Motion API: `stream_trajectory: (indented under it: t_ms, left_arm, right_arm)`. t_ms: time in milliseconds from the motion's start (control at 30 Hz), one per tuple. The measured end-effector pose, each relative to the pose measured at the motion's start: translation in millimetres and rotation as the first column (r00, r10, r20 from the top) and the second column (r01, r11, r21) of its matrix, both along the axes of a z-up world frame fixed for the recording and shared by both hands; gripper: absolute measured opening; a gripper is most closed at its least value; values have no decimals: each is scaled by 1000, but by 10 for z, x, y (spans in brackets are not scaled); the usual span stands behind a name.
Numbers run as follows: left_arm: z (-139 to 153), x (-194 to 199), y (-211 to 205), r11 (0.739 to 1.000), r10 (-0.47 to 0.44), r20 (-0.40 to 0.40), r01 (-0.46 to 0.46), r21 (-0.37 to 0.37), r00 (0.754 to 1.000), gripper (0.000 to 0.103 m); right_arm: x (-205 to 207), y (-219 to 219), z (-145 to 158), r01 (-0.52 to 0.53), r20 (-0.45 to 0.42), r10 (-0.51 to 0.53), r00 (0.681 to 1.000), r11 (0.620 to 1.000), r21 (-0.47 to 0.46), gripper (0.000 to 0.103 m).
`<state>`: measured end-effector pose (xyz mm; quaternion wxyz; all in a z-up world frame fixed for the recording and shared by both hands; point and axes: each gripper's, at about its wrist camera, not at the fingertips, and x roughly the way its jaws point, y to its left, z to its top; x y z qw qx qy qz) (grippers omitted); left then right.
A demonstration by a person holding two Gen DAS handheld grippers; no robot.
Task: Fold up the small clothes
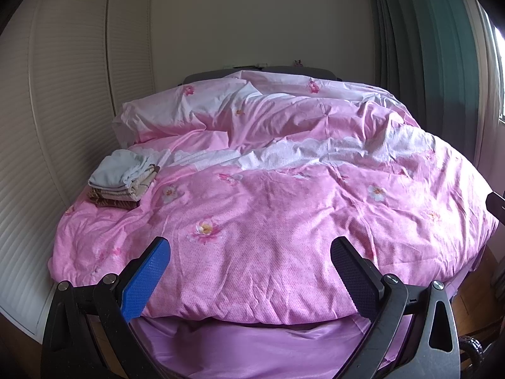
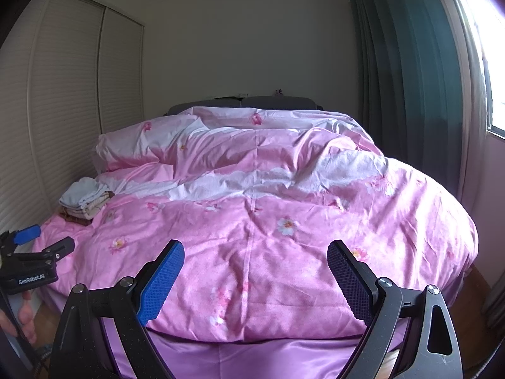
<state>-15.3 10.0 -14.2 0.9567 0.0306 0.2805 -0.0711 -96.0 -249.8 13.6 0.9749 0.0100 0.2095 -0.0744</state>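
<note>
Two idle grippers face a bed spread with a rumpled pink floral duvet.

A small stack of folded clothes, pale blue on top over cream and brown pieces, rests on the duvet's left side, near the louvred closet doors. The left gripper and right gripper hover above the bed's foot, fingers spread wide, holding nothing, well apart from the stack.

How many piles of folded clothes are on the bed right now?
1. One pile of folded clothes sits on the pink duvet near its left edge, beside the closet doors. Duvet folds could hide more.
</note>
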Motion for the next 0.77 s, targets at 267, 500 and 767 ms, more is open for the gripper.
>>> stream_trajectory:
  t_ms: [267, 500, 767]
  left_arm:
    - [-11, 2, -11, 1000, -6, -8, 6, 0, 1000, 103]
    - [-82, 6, -55, 1000, -19, -30, 19, -3, 999, 103]
    - [-166, 86, -30, 1000, -15, -29, 15, 15, 999, 103]
  right_arm:
    - [1, -1, 0, 0, 0, 0, 1000, 1000, 0, 93]
    - [9, 6, -53, 5, -2, -5, 1000, 1000, 16, 93]
    - [31, -11, -108, 11, -11, -11, 1000, 1000, 11, 93]
